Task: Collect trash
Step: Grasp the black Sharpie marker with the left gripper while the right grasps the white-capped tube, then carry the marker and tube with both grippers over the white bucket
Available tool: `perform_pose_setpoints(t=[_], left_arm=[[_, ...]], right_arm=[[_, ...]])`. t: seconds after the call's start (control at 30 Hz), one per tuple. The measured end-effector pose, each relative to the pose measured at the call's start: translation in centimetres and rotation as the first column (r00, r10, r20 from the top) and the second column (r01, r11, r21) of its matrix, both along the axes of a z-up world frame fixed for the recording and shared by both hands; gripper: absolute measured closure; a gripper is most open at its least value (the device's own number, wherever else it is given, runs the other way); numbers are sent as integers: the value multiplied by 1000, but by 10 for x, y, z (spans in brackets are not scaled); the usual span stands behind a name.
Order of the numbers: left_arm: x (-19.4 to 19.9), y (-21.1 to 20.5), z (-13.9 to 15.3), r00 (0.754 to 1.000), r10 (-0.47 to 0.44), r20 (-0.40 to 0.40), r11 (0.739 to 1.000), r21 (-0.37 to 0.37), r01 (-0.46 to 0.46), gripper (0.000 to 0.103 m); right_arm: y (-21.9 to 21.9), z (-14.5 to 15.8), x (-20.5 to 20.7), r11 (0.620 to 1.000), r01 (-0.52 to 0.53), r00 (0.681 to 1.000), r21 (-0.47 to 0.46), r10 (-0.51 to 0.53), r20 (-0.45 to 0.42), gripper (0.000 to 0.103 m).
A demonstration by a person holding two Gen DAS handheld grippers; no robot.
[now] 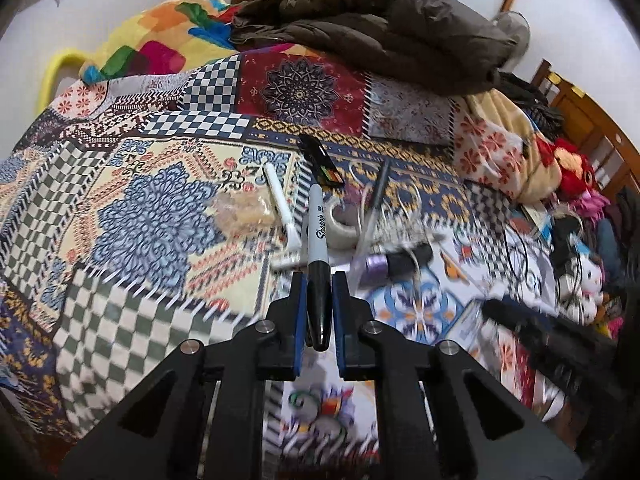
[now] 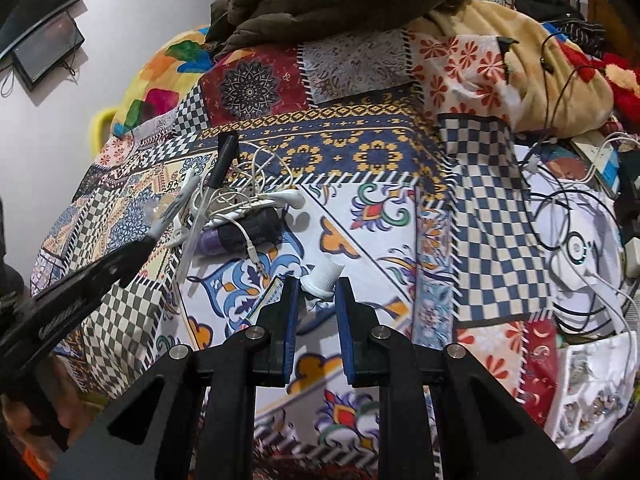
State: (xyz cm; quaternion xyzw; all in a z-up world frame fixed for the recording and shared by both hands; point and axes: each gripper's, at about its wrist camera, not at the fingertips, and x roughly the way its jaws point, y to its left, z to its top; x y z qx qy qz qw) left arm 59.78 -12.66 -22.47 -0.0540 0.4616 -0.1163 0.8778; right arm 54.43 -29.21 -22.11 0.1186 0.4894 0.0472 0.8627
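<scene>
My left gripper (image 1: 319, 280) is shut on a black Sharpie marker (image 1: 317, 240), which sticks forward above the patterned bedspread (image 1: 152, 216). Past it lie a white pen (image 1: 280, 204), a roll of tape (image 1: 342, 224), a clear crumpled wrapper (image 1: 244, 212), a black lighter-like object (image 1: 322, 156), a clear pen (image 1: 374, 208) and a purple-and-black spool (image 1: 394, 262). My right gripper (image 2: 317, 286) is shut on a white tube (image 2: 324, 278) just above the bedspread (image 2: 372, 208). The left gripper's arm (image 2: 80, 280) shows at the left of the right wrist view.
A brown jacket (image 1: 372, 28) is piled at the back of the bed. White earphones (image 2: 256, 196) are tangled over the spool (image 2: 244, 232) and a black pen (image 2: 222, 160). Cables, a charger (image 2: 576, 248) and plush toys (image 1: 576, 168) crowd the right side.
</scene>
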Motion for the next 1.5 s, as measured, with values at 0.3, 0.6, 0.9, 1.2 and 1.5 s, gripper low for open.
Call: perform_pose_setpoints(t=[0.3, 0.6, 0.9, 1.2, 1.5], left_arm=[[-48, 9, -26, 995, -59, -82, 992, 107, 67, 92], [-42, 3, -42, 990, -72, -117, 983, 162, 91, 91], [-49, 8, -33, 993, -78, -93, 988, 124, 89, 91], [-104, 44, 40, 999, -23, 25, 996, 84, 21, 91], [-186, 107, 107, 986, 105, 132, 991, 65, -114, 92]], right_arm=[[-11, 18, -18, 1000, 21, 999, -24, -20, 26, 86], [-2, 33, -27, 998, -4, 999, -56, 7, 53, 86], [8, 52, -36, 997, -19, 996, -79, 26, 84, 86], [40, 93, -59, 992, -81, 984, -92, 94, 152, 86], [100, 134, -103, 975, -198, 947, -100, 216, 238, 86]])
